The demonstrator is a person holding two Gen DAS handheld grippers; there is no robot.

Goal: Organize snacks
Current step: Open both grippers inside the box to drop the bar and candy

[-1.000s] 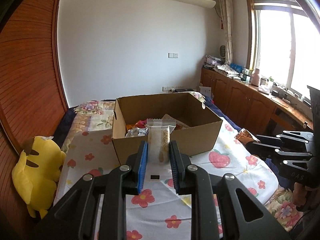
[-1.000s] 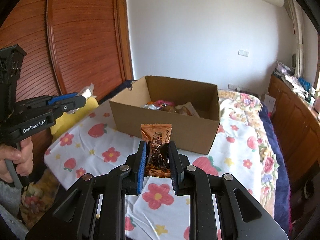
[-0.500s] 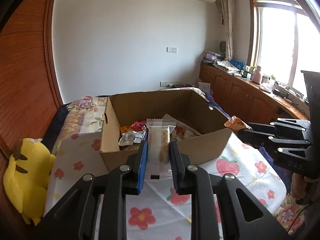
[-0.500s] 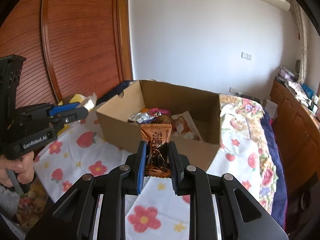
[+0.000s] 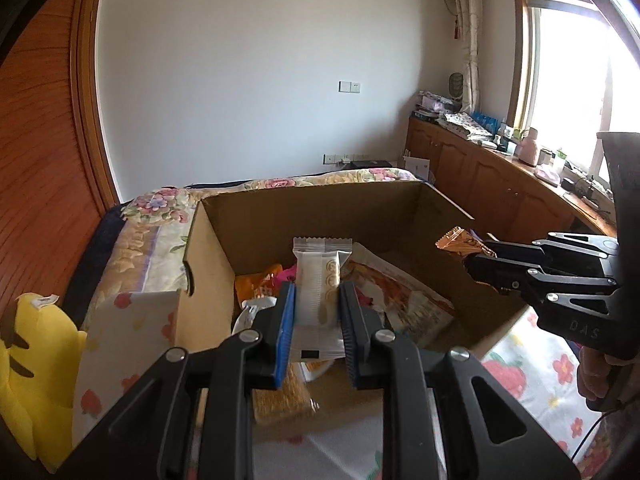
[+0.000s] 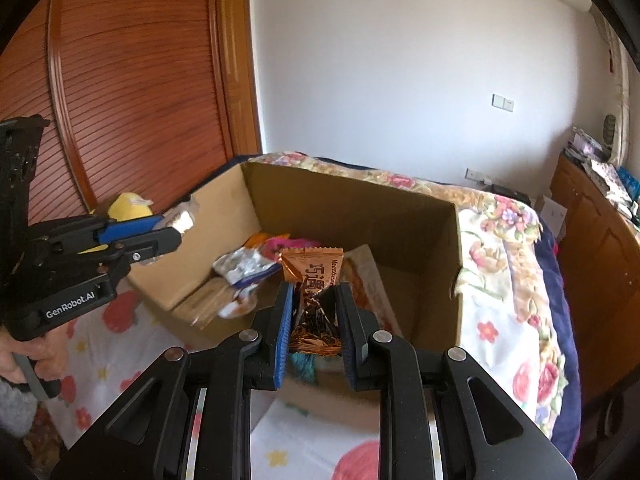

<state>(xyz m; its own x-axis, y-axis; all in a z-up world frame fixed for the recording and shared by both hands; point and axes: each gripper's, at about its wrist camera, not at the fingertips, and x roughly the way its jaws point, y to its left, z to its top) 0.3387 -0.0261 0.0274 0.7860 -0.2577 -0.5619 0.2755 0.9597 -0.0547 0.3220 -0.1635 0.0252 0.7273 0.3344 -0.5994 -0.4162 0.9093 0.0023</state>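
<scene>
I have a white biscuit packet (image 5: pixel 322 280) clamped upright in my left gripper (image 5: pixel 318 312), held over the near edge of the open cardboard box (image 5: pixel 312 216). My right gripper (image 6: pixel 314 320) is clamped on an orange candy wrapper (image 6: pixel 312 276), also poised above the box. Inside the box lie other snack packets (image 6: pixel 244 268), loosely piled. The box sits on a bed covered by a strawberry-and-flower sheet (image 5: pixel 520 376). A yellow plush toy (image 5: pixel 36 364) rests at the bed's left side.

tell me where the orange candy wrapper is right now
The orange wrapper is clamped in the right gripper, held over the near edge of the cardboard box; the left view shows it at right.
</scene>
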